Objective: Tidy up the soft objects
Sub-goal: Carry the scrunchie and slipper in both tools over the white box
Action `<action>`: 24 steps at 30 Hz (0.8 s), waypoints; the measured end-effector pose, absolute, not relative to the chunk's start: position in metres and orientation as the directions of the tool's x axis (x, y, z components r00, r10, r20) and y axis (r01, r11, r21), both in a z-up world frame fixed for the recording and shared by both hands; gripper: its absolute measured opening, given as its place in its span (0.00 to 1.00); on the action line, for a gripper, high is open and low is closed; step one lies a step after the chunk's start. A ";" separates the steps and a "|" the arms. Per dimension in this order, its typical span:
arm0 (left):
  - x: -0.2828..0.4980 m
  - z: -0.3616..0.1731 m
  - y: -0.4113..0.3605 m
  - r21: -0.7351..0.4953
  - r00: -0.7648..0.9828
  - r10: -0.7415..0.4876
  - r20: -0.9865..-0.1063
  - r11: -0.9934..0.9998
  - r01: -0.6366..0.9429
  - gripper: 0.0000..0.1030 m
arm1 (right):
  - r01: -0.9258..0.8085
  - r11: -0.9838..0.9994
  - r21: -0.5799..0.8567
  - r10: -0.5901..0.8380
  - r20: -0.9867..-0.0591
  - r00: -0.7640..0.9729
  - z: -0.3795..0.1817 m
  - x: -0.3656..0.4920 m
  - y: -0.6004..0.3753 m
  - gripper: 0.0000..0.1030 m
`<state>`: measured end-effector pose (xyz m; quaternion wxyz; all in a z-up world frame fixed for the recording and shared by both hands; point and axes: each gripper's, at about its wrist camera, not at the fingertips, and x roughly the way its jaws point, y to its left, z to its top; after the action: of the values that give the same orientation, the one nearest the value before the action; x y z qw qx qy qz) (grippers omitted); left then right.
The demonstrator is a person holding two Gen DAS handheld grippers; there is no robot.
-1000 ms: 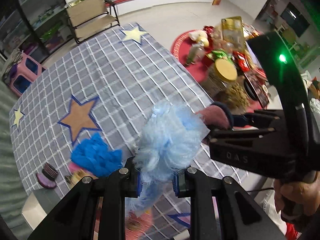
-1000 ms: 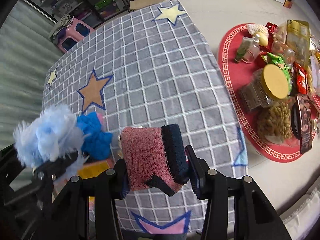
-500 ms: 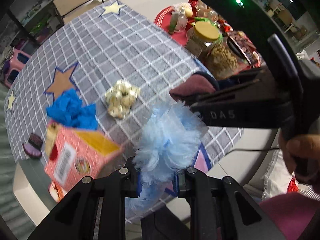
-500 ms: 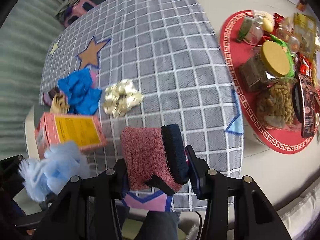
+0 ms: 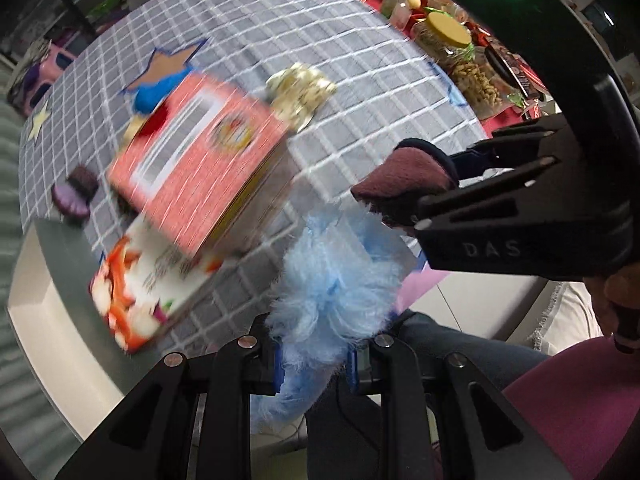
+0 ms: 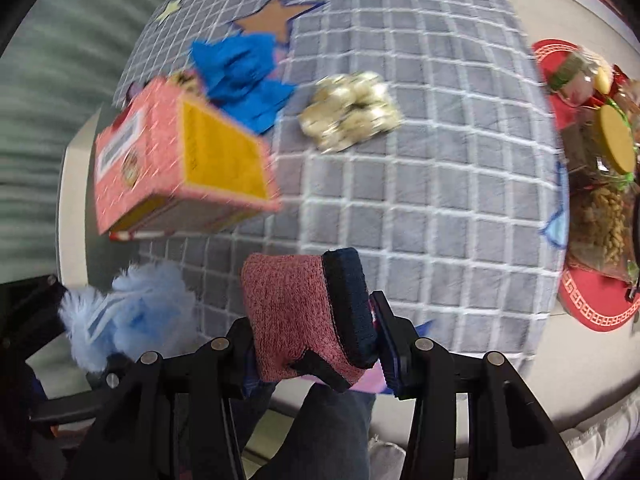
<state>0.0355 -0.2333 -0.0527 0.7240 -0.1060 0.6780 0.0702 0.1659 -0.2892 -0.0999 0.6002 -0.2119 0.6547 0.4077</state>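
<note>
My left gripper (image 5: 316, 354) is shut on a fluffy light-blue pom-pom (image 5: 340, 276), held above the near table edge. My right gripper (image 6: 316, 354) is shut on a red knit cuff with a navy band (image 6: 304, 312); it shows at the right of the left wrist view (image 5: 404, 176). The pom-pom also shows at lower left of the right wrist view (image 6: 132, 320). On the grey checked tablecloth (image 6: 420, 184) lie a blue cloth (image 6: 244, 76) and a cream beaded scrunchie (image 6: 352, 112).
A pink carton (image 6: 172, 160) stands near the table's left edge, on a printed box (image 5: 148, 280). Dark scrunchies (image 5: 74, 196) lie far left. A red tray (image 6: 596, 308) with jars and snacks stands right of the table. My legs are below.
Both grippers have pulled back toward the near table edge and lower, still holding their items. The pink carton and scrunchie have come into view and now look closer.
</note>
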 end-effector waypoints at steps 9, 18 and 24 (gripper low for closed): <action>-0.021 -0.053 -0.194 -0.047 0.077 -0.028 -0.997 0.965 -0.259 0.24 | -0.795 0.535 0.287 0.169 -0.958 -0.232 -0.104 0.100 -0.257 0.47; -0.069 -0.047 -0.159 -0.033 0.098 -0.001 -0.995 0.943 -0.332 0.24 | -0.853 0.433 0.290 0.168 -0.956 -0.240 -0.093 0.042 -0.220 0.47; -0.093 -0.036 -0.134 -0.021 0.137 0.039 -0.990 0.912 -0.409 0.24 | -0.882 0.380 0.280 0.175 -0.958 -0.229 -0.083 0.022 -0.197 0.47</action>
<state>-0.0932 -0.1337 -0.0356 0.7400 -0.1449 0.6392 0.1512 0.0218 -0.1967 -0.0829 0.5519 -0.2848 0.6207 0.4786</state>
